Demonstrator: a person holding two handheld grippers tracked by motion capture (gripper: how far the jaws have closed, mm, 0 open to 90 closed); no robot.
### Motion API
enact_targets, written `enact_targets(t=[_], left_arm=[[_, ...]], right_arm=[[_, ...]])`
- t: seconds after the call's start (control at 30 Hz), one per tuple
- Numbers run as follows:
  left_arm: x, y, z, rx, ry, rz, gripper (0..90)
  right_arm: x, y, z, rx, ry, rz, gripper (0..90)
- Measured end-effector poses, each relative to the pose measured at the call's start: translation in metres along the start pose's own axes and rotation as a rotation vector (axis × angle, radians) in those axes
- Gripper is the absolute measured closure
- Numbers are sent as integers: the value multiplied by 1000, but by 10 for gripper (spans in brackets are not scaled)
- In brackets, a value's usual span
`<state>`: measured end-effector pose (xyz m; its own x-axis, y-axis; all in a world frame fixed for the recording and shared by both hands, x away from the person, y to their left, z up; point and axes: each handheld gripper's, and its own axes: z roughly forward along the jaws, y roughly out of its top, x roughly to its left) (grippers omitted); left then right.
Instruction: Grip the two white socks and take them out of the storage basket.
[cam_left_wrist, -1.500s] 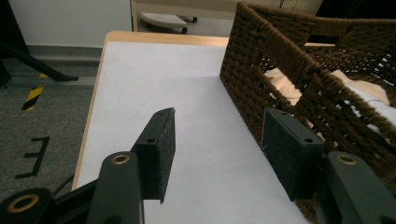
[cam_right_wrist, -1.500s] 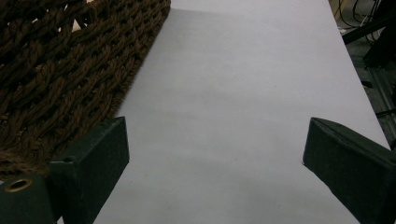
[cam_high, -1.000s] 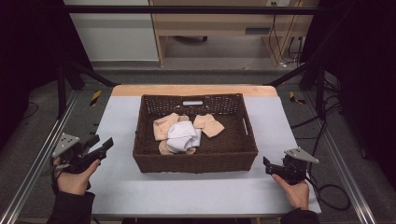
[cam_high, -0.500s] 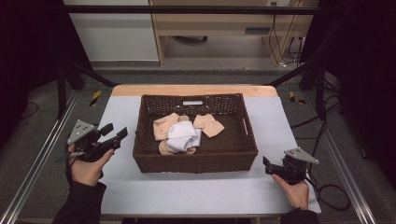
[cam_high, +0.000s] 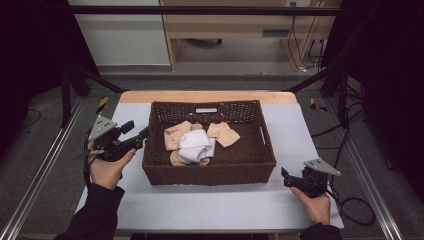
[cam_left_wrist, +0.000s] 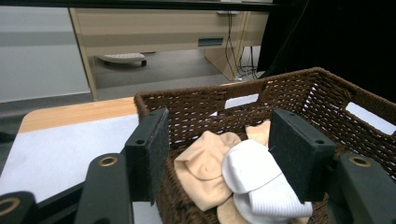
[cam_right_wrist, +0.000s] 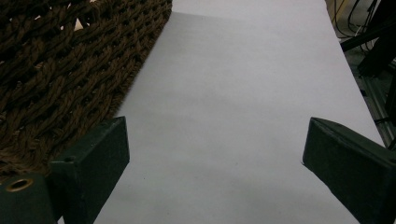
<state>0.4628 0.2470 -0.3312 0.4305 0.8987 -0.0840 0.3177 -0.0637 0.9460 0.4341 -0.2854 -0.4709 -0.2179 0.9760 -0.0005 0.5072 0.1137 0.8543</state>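
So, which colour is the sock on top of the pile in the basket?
White sock, ribbed, over beige ones; the left gripper view shows it best.

The table (cam_high: 210, 205) has a white top with a strip of bare pale wood along its far edge (cam_high: 207, 96). Metal rails (cam_high: 37, 177) run along the floor on both sides of it, and dark slanted struts (cam_high: 92, 77) rise from the far corners to a black bar (cam_high: 200, 10) overhead. The floor (cam_high: 45, 107) is grey. Behind the table stands a light wooden cabinet (cam_high: 235, 22) with a small dark handle, open underneath, beside a white panel (cam_high: 120, 35). Black cables (cam_high: 300, 30) hang at the cabinet's right end and another loops on the floor (cam_high: 357, 210) to the right. Black curtains (cam_high: 30, 50) close in both sides, leaving the edges dim.
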Motion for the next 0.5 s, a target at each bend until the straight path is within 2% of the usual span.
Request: enact_targets(t=[0.3,0.5], left_arm=[[-15,11,16,-7,-31,7,386],[-21,16,27,-10,-37,3,379]], right_arm=[[1,0,0,-4,-1,-8,77],[0,0,1,-6,-5,-17,77]])
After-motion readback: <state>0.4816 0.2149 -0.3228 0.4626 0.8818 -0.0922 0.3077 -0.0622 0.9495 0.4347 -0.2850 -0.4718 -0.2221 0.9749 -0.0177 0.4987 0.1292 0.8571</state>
